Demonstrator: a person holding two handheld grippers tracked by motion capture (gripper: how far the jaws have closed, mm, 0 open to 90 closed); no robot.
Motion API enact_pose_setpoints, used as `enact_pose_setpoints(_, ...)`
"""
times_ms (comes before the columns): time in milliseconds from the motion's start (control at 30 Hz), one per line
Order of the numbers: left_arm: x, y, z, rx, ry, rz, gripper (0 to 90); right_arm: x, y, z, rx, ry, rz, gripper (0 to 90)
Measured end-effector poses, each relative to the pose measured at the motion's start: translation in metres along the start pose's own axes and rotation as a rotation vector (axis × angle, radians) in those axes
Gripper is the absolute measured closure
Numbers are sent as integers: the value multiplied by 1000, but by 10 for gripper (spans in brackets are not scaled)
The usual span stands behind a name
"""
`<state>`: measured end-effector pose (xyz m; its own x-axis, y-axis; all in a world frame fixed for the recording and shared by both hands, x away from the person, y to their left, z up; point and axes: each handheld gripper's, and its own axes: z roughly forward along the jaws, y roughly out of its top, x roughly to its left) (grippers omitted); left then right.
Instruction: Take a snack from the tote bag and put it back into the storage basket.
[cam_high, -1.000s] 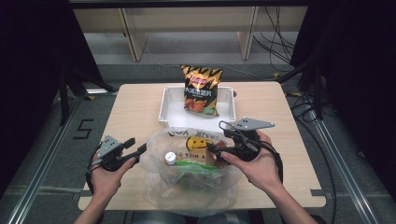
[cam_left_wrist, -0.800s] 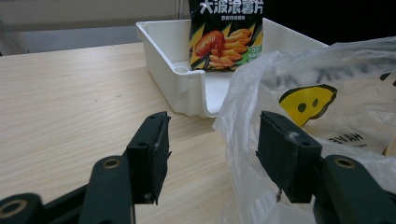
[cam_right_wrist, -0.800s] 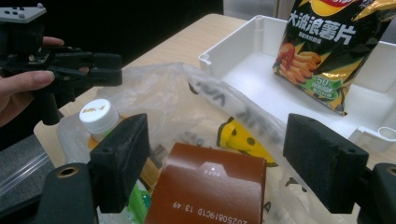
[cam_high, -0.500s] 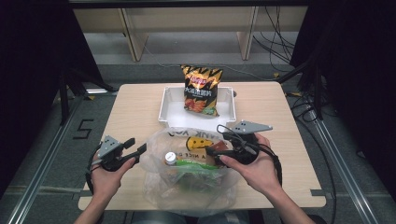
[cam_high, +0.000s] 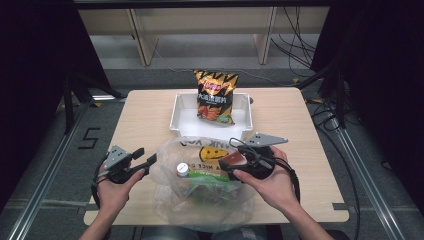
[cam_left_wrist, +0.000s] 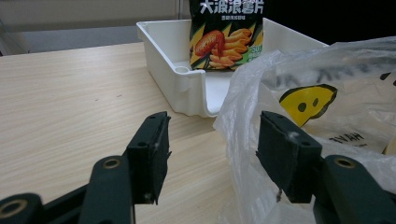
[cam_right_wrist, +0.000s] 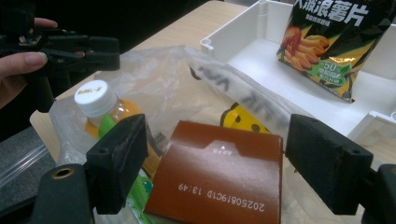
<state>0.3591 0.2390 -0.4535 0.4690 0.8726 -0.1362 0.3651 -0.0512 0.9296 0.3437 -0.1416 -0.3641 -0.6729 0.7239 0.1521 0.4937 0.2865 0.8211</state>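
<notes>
The brown carton lies between the right gripper's two black jaws, which stand wide on either side of it; the right gripper view does not settle whether the pads touch its edges. It is a flat rectangular box of smooth card with a notched tab flap on its face and a printed date code along the near edge. From the high view the carton shows as a small reddish-brown face at the mouth of the clear plastic bag, just ahead of the right gripper; its long axis cannot be judged there.

The right gripper view adds what the high view blurs: an orange drink bottle with a white screw cap beside the carton, something green under it, and a yellow smiley print on the crinkled bag film. The high view shows the bottle's cap within the bag, near the table's front edge.

The left gripper has its jaws wide apart and holding nothing; the bag's thin edge sits just inside the right-hand pad. In the high view this gripper is at the bag's left side.

Behind the bag a white plastic tray holds a black and yellow crisp packet standing upright on the pale wooden table.
</notes>
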Motion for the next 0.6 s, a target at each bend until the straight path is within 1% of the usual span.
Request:
enact_pose_setpoints(33, 0, 0, 0, 0, -1, 0, 433, 0, -1, 1, 1, 6, 0, 217)
enact_pose_setpoints(67, 0, 0, 0, 0, 0, -1, 433, 2, -2, 1, 2, 8, 18, 217)
enact_pose_setpoints(100, 0, 0, 0, 4, 6, 1, 433, 1, -3, 2, 6, -1, 0, 217)
enact_pose_setpoints(133, 0, 0, 0, 0, -1, -1, 433, 1, -4, 3, 7, -3, -3, 218)
enact_pose_setpoints(167, 0, 0, 0, 0, 0, 0, 433, 1, -4, 3, 11, 2, 2, 218)
enact_pose_setpoints(200, 0, 0, -1, 3, 5, 2, 433, 2, -6, 4, 15, 14, 19, 219)
enact_pose_setpoints(233, 0, 0, -1, 2, 4, 2, 433, 1, -7, 5, 21, 4, -2, 221)
enact_pose_setpoints(267, 0, 0, -1, 3, 4, 2, 433, 2, -7, 6, 22, 4, 22, 221)
enact_pose_setpoints(300, 0, 0, -1, 2, 4, 2, 433, 1, -9, 7, 23, 11, 16, 221)
enact_pose_setpoints(333, 0, 0, -1, 1, 3, 1, 433, 1, -9, 7, 32, -1, 13, 223)
enact_pose_setpoints(367, 0, 0, -1, 2, 3, 2, 433, 2, -10, 9, 26, 0, 14, 225)
enact_pose_setpoints(400, 0, 0, -1, 2, 3, 2, 433, 1, -10, 9, 37, -9, 2, 228)
enact_pose_setpoints(433, 0, 0, -1, 1, 3, 2, 433, 3, -11, 10, 36, -2, 28, 230)
enact_pose_setpoints(467, 0, 0, -1, 2, 3, 2, 433, 1, -11, 10, 38, -11, 6, 233)
enact_pose_setpoints(500, 0, 0, -1, 2, 3, 2, 433, 2, -13, 11, 27, -22, 11, 237)
enact_pose_setpoints(533, 0, 0, -1, 2, 4, 2, 433, 2, -13, 10, 49, -11, 23, 242)
enact_pose_setpoints(600, 0, 0, -1, 2, 4, 2, 433, -1, -14, 12, 48, -16, -3, 248)
